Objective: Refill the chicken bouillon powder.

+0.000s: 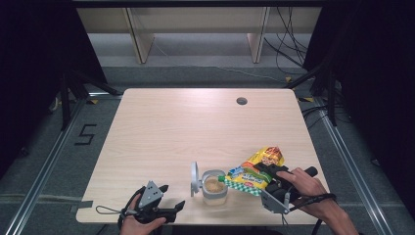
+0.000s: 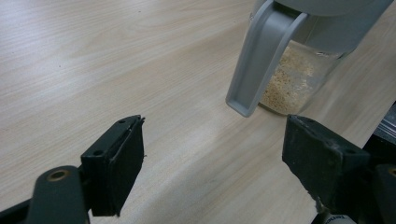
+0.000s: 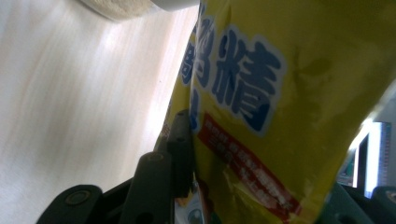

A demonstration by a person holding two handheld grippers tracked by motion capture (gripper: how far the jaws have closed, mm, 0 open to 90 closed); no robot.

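Pouring looks to be under way: the yellow packet (image 1: 254,171), clamped between the jaws of the right gripper (image 1: 272,177), lies tilted with its mouth at the rim of the open jar (image 1: 214,188) just ahead of that gripper. Pale granules already sit in the jar, well up its clear wall, so part of the filling seems done. Its flip lid (image 1: 195,178) stands up, not yet closed. The left gripper (image 1: 164,208), jaws wide and empty, rests near the jar's other side.
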